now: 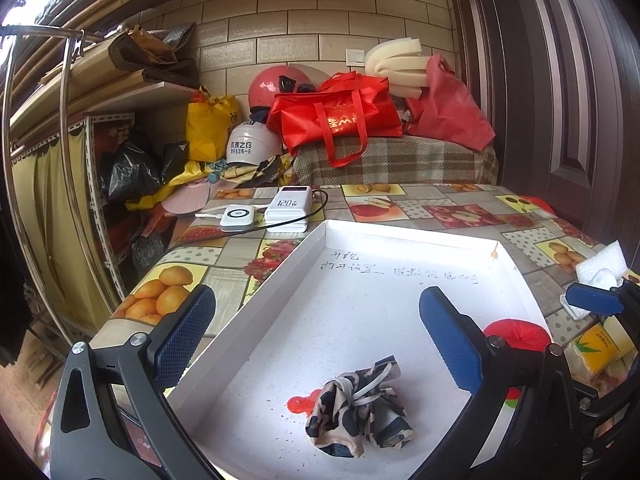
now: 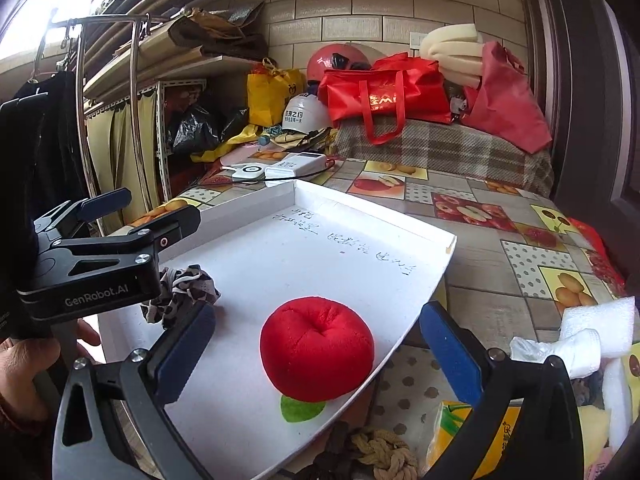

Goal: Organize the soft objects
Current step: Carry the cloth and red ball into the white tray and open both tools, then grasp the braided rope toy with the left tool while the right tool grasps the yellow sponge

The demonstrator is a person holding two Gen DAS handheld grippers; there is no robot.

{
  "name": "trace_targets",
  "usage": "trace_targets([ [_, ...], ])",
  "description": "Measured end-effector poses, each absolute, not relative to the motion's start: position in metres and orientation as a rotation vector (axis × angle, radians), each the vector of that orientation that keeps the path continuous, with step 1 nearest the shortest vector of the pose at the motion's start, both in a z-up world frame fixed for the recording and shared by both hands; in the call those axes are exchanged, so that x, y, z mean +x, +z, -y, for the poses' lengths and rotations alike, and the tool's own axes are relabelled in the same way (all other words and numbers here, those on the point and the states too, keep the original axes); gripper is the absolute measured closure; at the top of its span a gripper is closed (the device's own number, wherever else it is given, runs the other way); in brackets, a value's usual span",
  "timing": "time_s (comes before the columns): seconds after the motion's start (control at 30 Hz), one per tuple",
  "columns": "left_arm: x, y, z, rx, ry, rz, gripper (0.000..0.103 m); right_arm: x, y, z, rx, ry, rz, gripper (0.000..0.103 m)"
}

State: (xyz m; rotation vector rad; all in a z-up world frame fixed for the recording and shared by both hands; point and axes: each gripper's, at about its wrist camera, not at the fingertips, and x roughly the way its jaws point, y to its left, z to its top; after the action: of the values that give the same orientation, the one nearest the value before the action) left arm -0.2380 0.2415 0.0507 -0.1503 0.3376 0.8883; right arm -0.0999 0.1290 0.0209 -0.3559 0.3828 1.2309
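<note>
Lying inside the shallow white tray (image 1: 400, 236), the patterned fabric bundle (image 1: 358, 414) and the red plush apple (image 2: 317, 350) are both seen to be set down and free of any grip. The left gripper (image 1: 316, 344) is held with its jaws spread wide; the bundle sits between and below its blue pads, untouched by either. The right gripper (image 2: 318, 352) is likewise fully spread, with the apple framed between its fingers but not pressed, near the tray's right edge, its green leaf (image 2: 302, 408) lying flat at the front.

The step in hand is judged to be the release and the move to a further item. Soft things are still left outside the tray on the fruit-patterned tablecloth (image 2: 500, 248): white foam pieces (image 2: 600, 324), a braided rope knot (image 2: 380, 452) and a yellow tissue pack (image 2: 464, 432).

To do this well, each gripper should be drawn straight back and slightly up, so that neither pad drags the cloth or rolls the apple toward the low rim. The next item is best approached by the right gripper, to which it lies nearer, with the jaws kept wide until the thing is centred, then closed gently, since foam and tissue are crushed easily. The tray should not be nudged.
</note>
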Motion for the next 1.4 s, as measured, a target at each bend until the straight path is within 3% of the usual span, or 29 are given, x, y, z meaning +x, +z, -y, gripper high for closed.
trace_targets([
  [0.57,-0.234,0.050,-0.227,-0.229,0.697,-0.360,0.000,-0.083,0.023,-0.074,-0.309,1.208,-0.418,0.001],
  [0.67,-0.224,0.049,-0.209,-0.233,0.574,-0.381,0.000,-0.060,0.027,-0.042,-0.248,1.160,-0.442,0.001],
  [0.83,-0.200,0.050,-0.149,-0.089,0.353,-0.421,0.000,-0.035,0.041,0.027,-0.172,1.009,-0.326,0.001],
  [0.97,-0.172,0.048,-0.099,0.028,0.201,-0.493,0.000,-0.004,0.040,0.071,-0.131,0.874,-0.321,0.001],
  [1.17,-0.122,0.025,-0.065,0.194,0.187,-0.686,0.000,0.047,0.030,0.104,0.041,0.800,-0.472,0.000],
  [1.4,-0.097,0.014,-0.086,0.084,0.212,-0.768,0.000,0.041,0.029,0.112,0.081,0.818,-0.474,0.000],
])
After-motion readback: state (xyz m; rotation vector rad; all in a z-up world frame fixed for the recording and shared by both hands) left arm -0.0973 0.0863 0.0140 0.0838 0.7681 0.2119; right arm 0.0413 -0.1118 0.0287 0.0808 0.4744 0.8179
